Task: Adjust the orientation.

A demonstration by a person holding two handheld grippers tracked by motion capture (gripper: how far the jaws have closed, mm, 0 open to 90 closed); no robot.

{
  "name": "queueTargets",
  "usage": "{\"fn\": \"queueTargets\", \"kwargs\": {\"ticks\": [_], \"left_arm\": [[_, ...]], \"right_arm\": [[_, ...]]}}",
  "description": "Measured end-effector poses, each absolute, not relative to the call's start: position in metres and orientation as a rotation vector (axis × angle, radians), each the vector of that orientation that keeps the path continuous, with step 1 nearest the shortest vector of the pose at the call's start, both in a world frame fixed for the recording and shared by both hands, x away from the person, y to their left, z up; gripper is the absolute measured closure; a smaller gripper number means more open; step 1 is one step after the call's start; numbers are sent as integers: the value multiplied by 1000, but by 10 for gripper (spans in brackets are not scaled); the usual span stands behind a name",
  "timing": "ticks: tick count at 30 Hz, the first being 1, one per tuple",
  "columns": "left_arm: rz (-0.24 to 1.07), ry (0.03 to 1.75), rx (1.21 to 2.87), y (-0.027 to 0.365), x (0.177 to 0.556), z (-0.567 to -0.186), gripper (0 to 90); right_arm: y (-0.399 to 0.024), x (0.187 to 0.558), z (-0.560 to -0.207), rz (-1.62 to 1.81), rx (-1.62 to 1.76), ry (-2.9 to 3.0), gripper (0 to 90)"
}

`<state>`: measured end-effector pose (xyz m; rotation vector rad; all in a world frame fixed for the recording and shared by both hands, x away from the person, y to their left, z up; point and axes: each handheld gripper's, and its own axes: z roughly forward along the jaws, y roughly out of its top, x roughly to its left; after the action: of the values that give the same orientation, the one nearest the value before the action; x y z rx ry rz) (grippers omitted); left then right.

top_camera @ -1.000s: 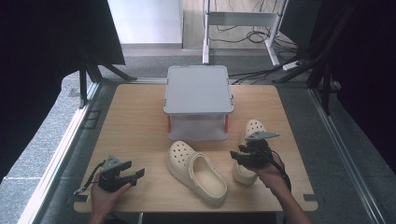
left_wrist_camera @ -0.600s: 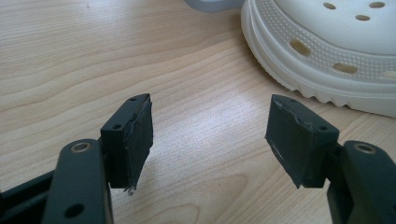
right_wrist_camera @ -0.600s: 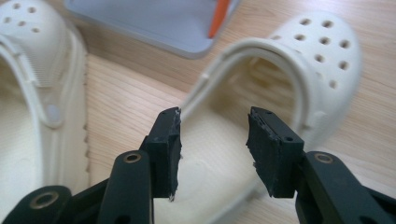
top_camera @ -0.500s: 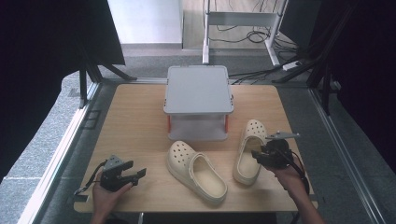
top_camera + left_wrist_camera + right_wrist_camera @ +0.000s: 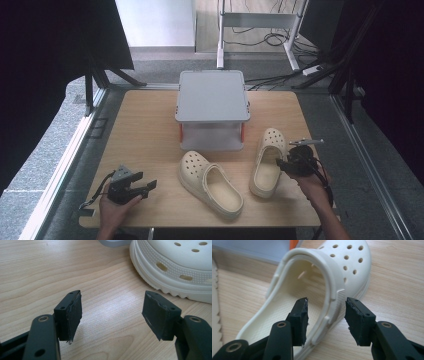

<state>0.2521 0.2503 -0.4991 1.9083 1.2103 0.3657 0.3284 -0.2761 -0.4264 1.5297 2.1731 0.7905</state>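
Jaws of my right gripper (image 5: 325,317) straddle the side wall of the right clog (image 5: 317,285), open and unpressed, lower right in the high view; my left gripper (image 5: 111,312) gapes wide over bare table (image 5: 37,270).

My black jaw pads (image 5: 300,320) look matt and rubbery, edges frayed. The cream clog (image 5: 317,290) is moulded foam-like plastic, matt, ribbed along its strap. The table (image 5: 50,270) is pale wood-grain, smooth, with slight sheen.
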Motion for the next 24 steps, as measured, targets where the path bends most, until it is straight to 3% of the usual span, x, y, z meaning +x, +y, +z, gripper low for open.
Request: {"fn": "queueTargets", "kwargs": {"ticks": [18, 24], "left_arm": [[367, 1209, 1915, 250, 252, -500, 326], [365, 1210, 1915, 249, 252, -500, 326]], "right_arm": [[-273, 351, -449, 706, 1614, 2166, 548], [-271, 351, -447, 675, 1610, 2167, 625]]}}
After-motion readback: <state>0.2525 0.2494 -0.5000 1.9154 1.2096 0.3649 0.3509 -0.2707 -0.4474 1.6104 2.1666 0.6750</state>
